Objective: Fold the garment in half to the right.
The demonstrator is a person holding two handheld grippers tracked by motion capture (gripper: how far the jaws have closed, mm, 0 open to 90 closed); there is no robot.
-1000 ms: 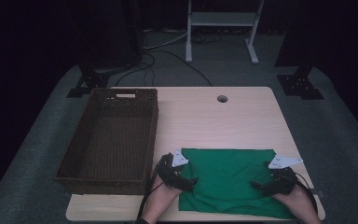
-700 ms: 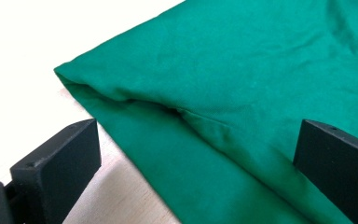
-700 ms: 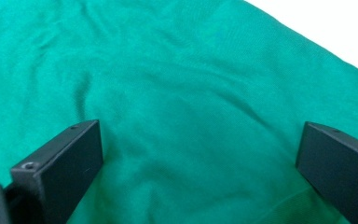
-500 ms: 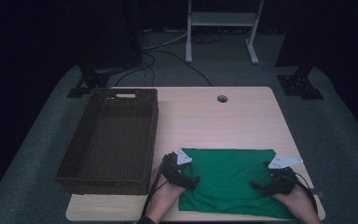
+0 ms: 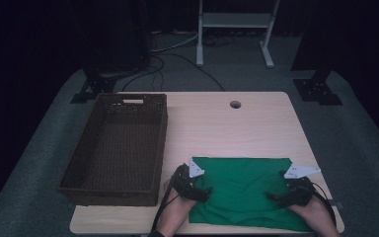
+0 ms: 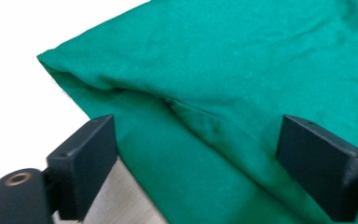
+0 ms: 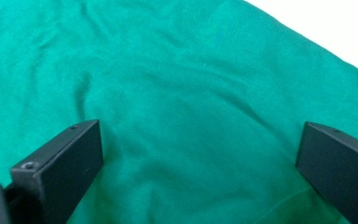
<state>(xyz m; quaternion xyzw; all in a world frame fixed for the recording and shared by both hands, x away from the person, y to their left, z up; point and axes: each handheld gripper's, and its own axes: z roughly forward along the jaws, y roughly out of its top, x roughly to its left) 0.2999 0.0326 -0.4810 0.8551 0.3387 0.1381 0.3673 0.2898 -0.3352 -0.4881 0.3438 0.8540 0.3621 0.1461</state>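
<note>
The green cloth (image 5: 242, 190) lies flat at the tabletop's near edge, toward its right corner — long axis along that edge. Left gripper (image 5: 205, 193), jaws just closing, straddles its left end; right gripper (image 5: 271, 197) gapes, holding nothing.

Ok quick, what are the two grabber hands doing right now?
Left gripper: jaws open but just been closing, over the green cloth's folded edge, not pinching it yet.
Right gripper: open, jaws wide over the cloth, holding nothing.

Black gripper (image 5: 205, 193) bodies — grey three-cornered plates, trailing black cables.
</note>
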